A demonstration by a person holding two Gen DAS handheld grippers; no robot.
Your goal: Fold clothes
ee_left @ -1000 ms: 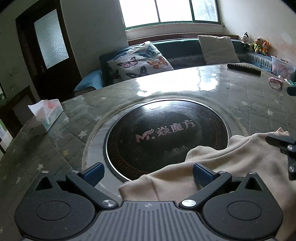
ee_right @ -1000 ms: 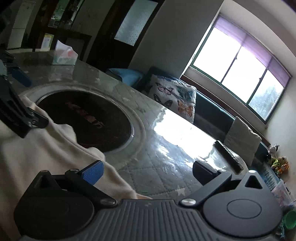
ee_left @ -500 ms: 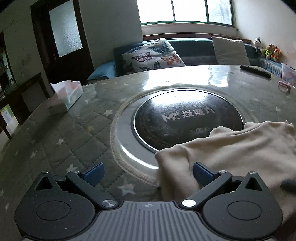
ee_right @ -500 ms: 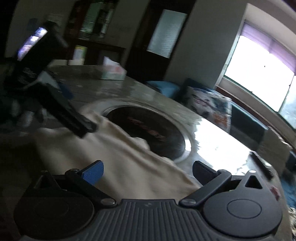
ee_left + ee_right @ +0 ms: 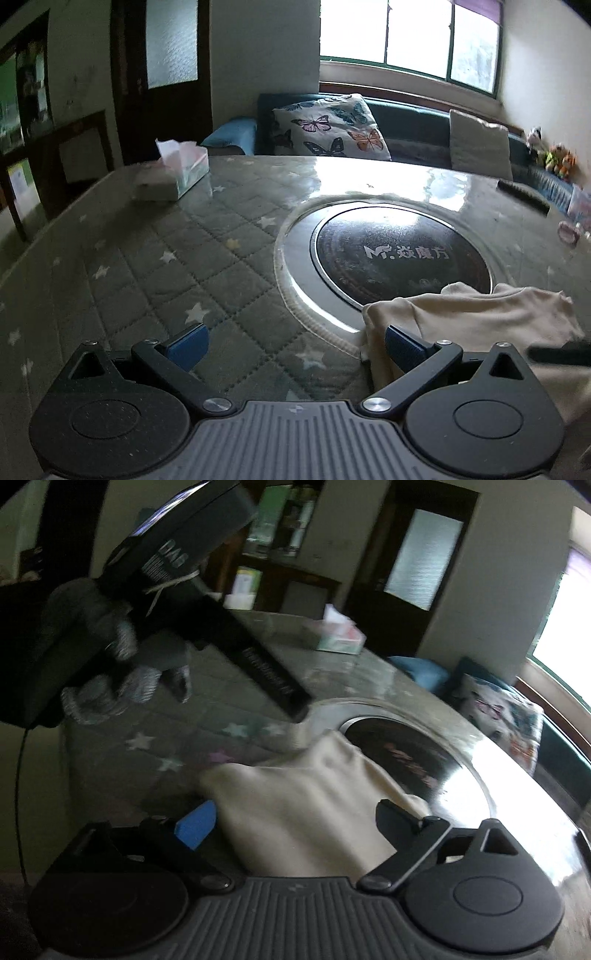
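One cream garment [image 5: 476,317], soft knit, rumpled, lying on the quilted star-print table [image 5: 155,266] with its edge over the round black glass hotplate [image 5: 399,258]. Two grippers: left gripper [image 5: 295,341] jaws spread, over bare quilt beside the cloth; right gripper [image 5: 295,818] jaws spread, garment between them. One tissue box [image 5: 173,177], rectangular

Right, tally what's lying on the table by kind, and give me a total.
Cream garment: 1
Tissue box: 1
Dark remote: 1
Small pink item, too blurred to identify: 1
Total: 4 on the quilted table. Both hand-held grippers, left and right, are open and hold nothing.
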